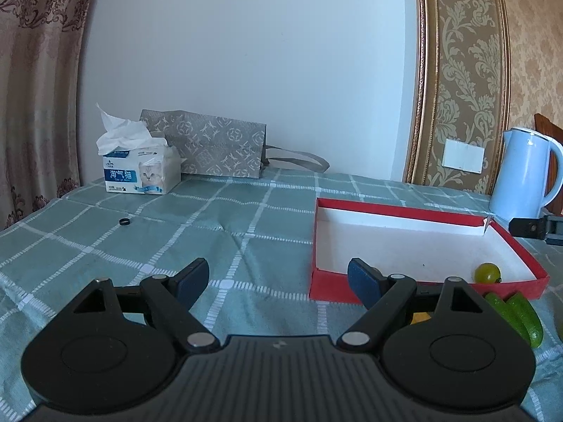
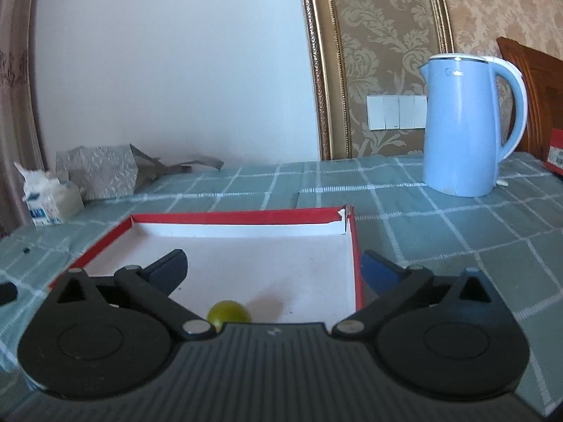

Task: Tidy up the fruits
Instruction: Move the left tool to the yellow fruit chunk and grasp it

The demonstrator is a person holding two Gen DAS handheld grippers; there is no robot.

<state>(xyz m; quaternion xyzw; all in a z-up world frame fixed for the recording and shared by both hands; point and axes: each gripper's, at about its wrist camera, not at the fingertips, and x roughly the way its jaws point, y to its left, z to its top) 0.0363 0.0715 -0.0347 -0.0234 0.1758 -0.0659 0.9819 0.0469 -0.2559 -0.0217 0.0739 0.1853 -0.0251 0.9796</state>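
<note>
We see a small green fruit (image 2: 228,313) lying loose on the white floor of the shallow red-rimmed box (image 2: 242,217), near its front edge and just ahead of the right gripper (image 2: 273,270), whose jaws stand wide apart with nothing between the pads. From the left wrist view the same fruit sits in the box's near right corner, and two green peppers (image 1: 517,316) lie on the checked tablecloth (image 1: 211,225) just outside the box's front wall. The left gripper (image 1: 278,279) hangs over the cloth beside the box, jaws apart and empty. A blue kettle (image 2: 461,126) stands beyond the box; a tissue box (image 1: 140,172) and a patterned bag (image 1: 211,147) sit far back.
</note>
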